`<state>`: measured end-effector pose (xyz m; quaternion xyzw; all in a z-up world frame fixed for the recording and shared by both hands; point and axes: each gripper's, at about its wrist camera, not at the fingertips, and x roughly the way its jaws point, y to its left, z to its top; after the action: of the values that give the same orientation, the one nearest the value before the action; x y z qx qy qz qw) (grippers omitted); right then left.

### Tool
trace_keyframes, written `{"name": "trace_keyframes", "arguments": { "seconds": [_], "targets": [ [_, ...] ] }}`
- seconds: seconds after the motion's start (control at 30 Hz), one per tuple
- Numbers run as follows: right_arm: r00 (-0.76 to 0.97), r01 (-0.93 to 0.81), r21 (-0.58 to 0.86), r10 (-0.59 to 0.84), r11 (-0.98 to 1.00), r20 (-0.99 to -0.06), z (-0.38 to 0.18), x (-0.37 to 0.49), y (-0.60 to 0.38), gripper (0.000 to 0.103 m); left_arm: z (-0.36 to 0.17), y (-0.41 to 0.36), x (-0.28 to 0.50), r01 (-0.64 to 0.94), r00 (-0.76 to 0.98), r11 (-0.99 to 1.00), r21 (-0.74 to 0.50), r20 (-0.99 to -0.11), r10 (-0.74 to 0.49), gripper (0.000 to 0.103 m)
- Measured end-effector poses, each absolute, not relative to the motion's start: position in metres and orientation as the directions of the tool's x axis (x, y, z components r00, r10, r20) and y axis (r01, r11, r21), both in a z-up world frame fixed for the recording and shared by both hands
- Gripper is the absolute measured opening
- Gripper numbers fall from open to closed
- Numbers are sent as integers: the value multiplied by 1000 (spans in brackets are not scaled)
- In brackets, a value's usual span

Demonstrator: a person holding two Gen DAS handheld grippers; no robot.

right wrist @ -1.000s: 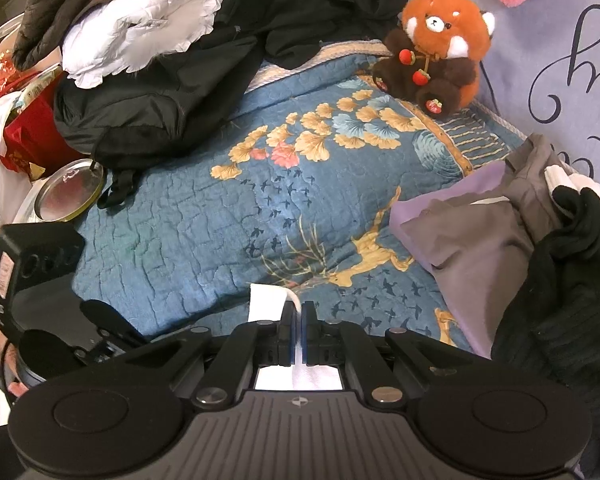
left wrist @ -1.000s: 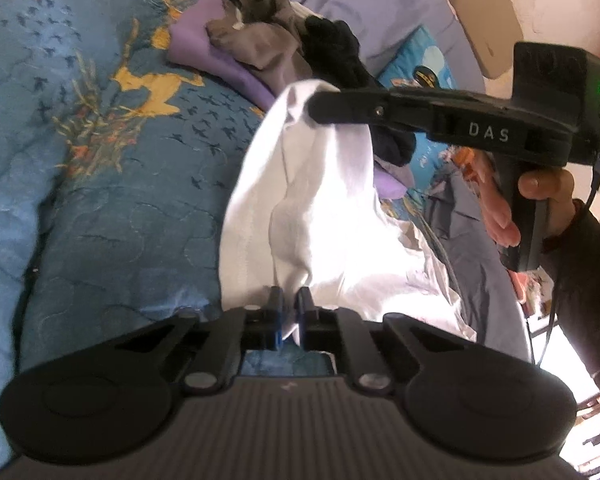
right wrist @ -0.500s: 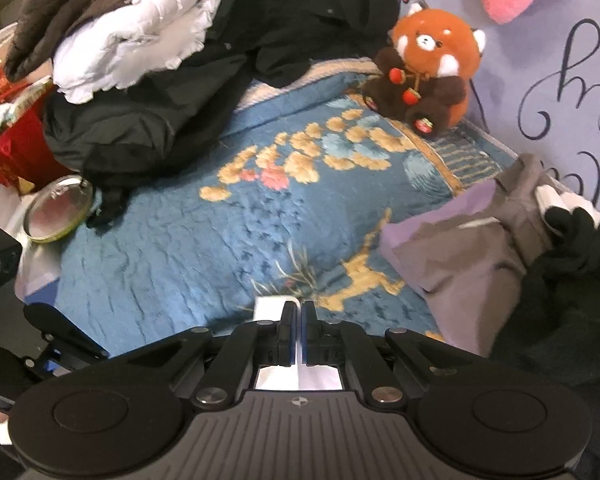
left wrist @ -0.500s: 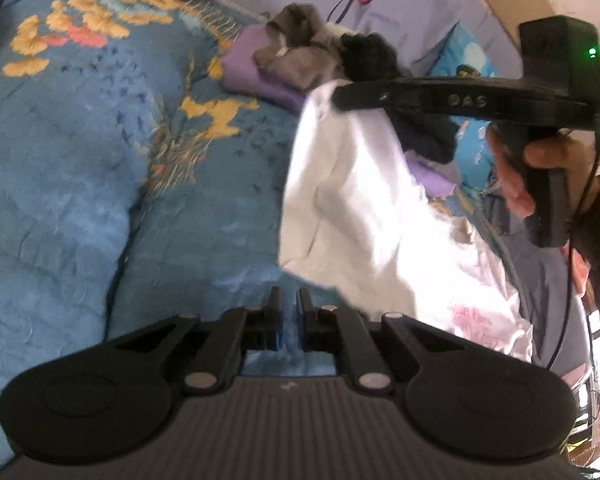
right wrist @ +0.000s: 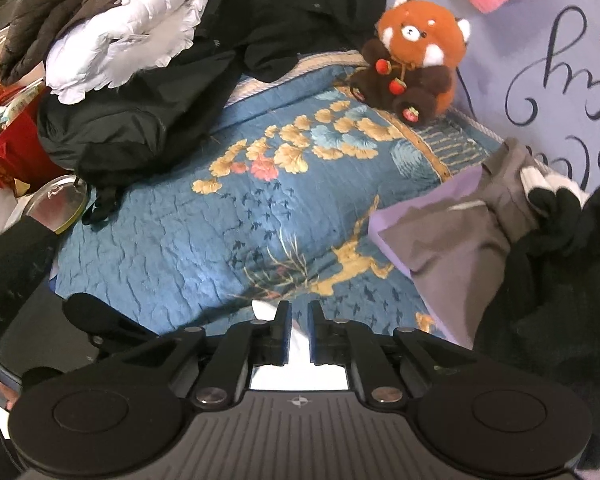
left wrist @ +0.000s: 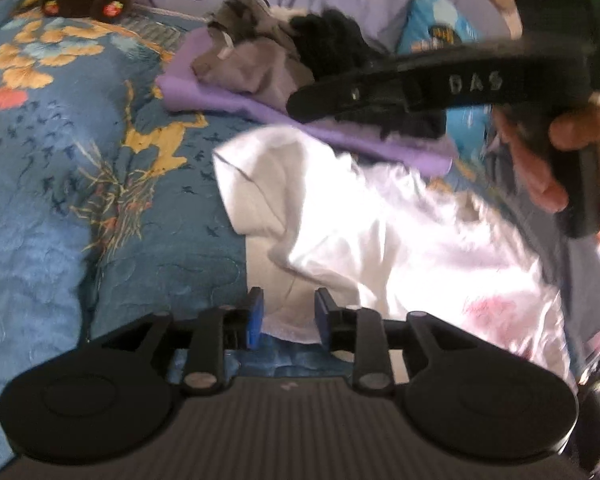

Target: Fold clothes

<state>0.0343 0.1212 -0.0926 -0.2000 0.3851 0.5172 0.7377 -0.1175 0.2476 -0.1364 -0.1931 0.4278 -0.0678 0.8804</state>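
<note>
So your left claw (left wrist: 287, 314) has just been opening. The blue pads now stand apart, with the near hem of the white shirt (left wrist: 364, 232) lying loose in the gap and nothing pressing on it. That reads to me as a let-go: you carried that edge over so the shirt could settle onto the blue quilt (left wrist: 80, 184), and it's now spread ahead of the claw and off to its right.

Your right claw (right wrist: 299, 330) has eased open a hair too. There's a narrow slit between its pads with a strip of white cloth running through it. I can't tell from that view whether the pads are pinching it or not. In the left view the shirt has dropped clear below that claw's tip, so my guess is both ends are being released together.

Compared with a second ago: the shirt was strung up between the two claws, and now it's slumped in a soft heap on the quilt.

The purple and grey clothes (right wrist: 452, 236) sit just past the right claw on its right, the red panda plush (right wrist: 416, 60) farther ahead.
</note>
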Motion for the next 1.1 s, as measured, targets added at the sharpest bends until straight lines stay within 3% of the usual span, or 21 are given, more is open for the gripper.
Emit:
{"name": "trace_keyframes", "arguments": {
  "seconds": [0.17,0.4,0.47,0.53,0.63,0.73,0.8,0.87,0.9,0.93,1.1],
  "targets": [
    [172,-909,114,609,401,-774,-95,36,111,9,-139,242,-112,-16,597,926,-376,-747,-293,33],
    [169,-905,115,594,410,-786,-101,38,107,10,-134,238,-118,-35,599,934,-355,-756,-265,20],
    [142,-908,136,598,395,-789,-103,40,109,18,-132,236,-122,-36,601,935,-353,-755,-262,20],
    [145,-915,126,605,383,-783,-103,40,113,48,-132,234,-124,-37,603,936,-350,-755,-258,20],
    [150,-932,98,617,349,-772,-100,38,122,56,-129,233,-125,-28,613,938,-345,-747,-256,20],
    [105,-947,103,595,305,-797,-103,39,135,58,-125,234,-126,-9,629,936,-352,-730,-268,20],
    [80,-956,92,547,280,-833,-111,42,145,54,-125,235,-123,-6,625,935,-353,-731,-272,20],
    [40,-953,121,510,278,-859,-121,46,151,40,-129,236,-119,-11,615,933,-360,-738,-277,20],
    [18,-949,140,493,282,-870,-125,48,153,17,-131,236,-117,-15,608,931,-365,-743,-281,20],
    [30,-949,126,481,288,-876,-128,47,153,5,-134,237,-116,-20,602,930,-367,-747,-282,18],
    [51,-945,124,513,302,-857,-127,41,142,5,-136,242,-122,-47,606,917,-396,-741,-289,6]
  ]
}}
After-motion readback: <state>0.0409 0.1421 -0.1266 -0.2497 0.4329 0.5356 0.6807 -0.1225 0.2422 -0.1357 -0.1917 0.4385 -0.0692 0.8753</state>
